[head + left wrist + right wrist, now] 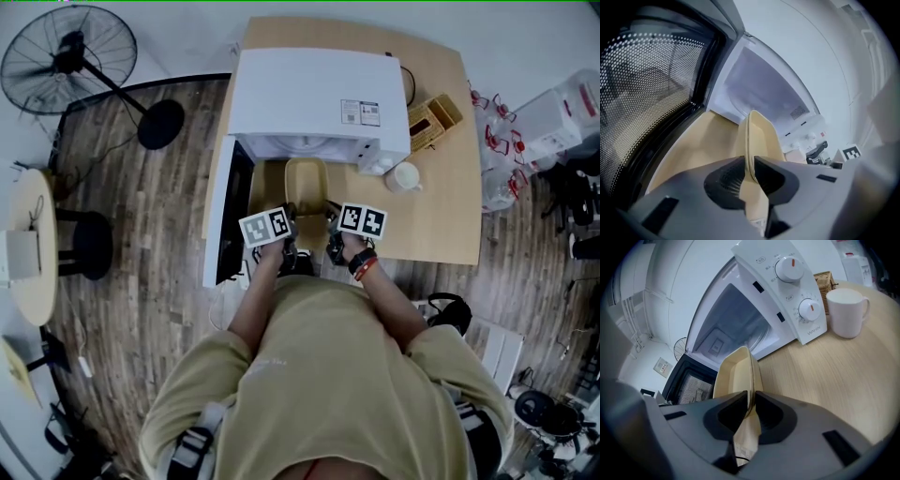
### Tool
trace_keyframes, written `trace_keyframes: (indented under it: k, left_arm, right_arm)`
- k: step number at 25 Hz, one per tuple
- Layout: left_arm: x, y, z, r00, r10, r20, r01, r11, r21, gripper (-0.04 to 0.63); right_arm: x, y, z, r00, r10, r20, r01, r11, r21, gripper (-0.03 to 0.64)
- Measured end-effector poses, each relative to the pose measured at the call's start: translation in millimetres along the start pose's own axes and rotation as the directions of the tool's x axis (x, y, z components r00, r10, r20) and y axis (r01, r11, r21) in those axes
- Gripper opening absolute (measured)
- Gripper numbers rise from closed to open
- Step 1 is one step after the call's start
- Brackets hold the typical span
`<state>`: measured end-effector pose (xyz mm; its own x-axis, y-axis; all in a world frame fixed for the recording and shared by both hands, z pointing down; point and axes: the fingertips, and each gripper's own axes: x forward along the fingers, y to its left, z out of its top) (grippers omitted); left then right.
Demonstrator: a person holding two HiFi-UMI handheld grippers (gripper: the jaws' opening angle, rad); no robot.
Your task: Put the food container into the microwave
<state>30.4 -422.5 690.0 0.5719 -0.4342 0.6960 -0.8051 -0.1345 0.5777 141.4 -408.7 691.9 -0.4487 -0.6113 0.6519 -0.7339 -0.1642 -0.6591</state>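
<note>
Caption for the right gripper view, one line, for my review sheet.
Right gripper clamps the food container's rim before the open microwave, white mug alongside.

Head view: overhead, looking steeply down.
Left gripper view: close, facing the microwave (759, 89) cavity.
Right gripper view: close, facing its front.
Shared: microwave, food container (307, 183).

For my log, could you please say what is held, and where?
The food container: left hand-held gripper on its left rim, right hand-held gripper on the right.
</note>
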Motion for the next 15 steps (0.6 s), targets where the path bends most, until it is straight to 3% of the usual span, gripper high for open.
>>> trace_keyframes:
  k: [15]
  left_arm:
    - [23,-6,39,1.0,-0.013,0.014,0.013,1.0,0.013,0.066]
  right_arm:
    - [14,5,42,0.999,-0.011,0.04,0.012,1.0,-0.027,0.063]
